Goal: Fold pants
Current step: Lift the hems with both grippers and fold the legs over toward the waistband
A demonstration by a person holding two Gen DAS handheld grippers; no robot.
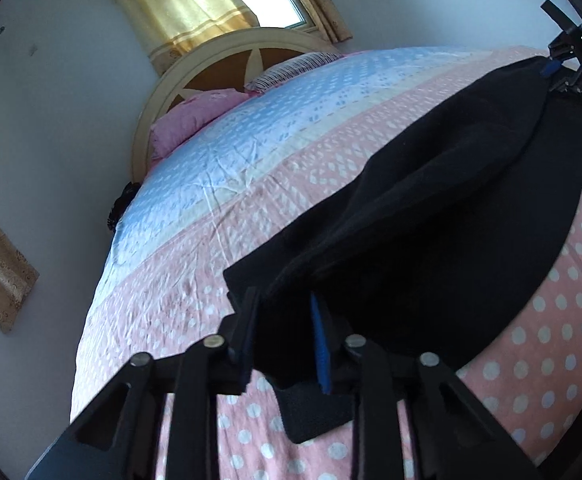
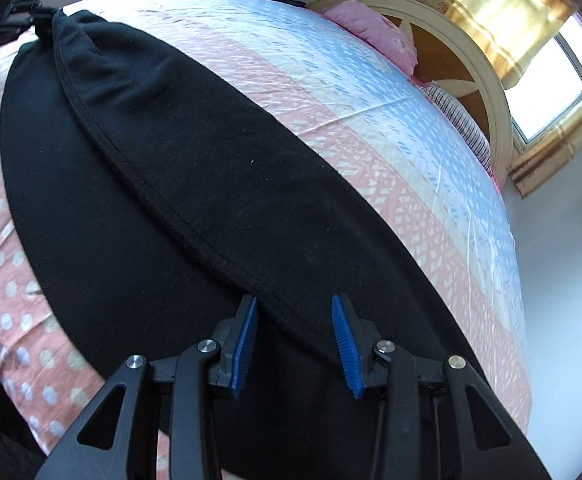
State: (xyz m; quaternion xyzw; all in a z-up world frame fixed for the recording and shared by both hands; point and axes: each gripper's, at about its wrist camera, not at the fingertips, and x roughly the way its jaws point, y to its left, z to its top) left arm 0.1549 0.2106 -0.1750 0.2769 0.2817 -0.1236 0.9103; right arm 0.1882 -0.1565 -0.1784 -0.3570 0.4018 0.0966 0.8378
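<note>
Black pants lie stretched across the pink dotted bed cover, with a top layer folded over a wider bottom layer. My left gripper has black cloth bunched between its blue pads at one end of the pants. My right gripper is at the other end; its blue pads stand well apart over the seamed edge of the pants. In the left wrist view the right gripper shows at the far end of the pants. In the right wrist view the left gripper shows far off, holding the cloth.
The bed cover has pink and pale blue stripes. A pink pillow and a striped pillow lie by the cream headboard. A curtained window is behind it. White walls surround the bed.
</note>
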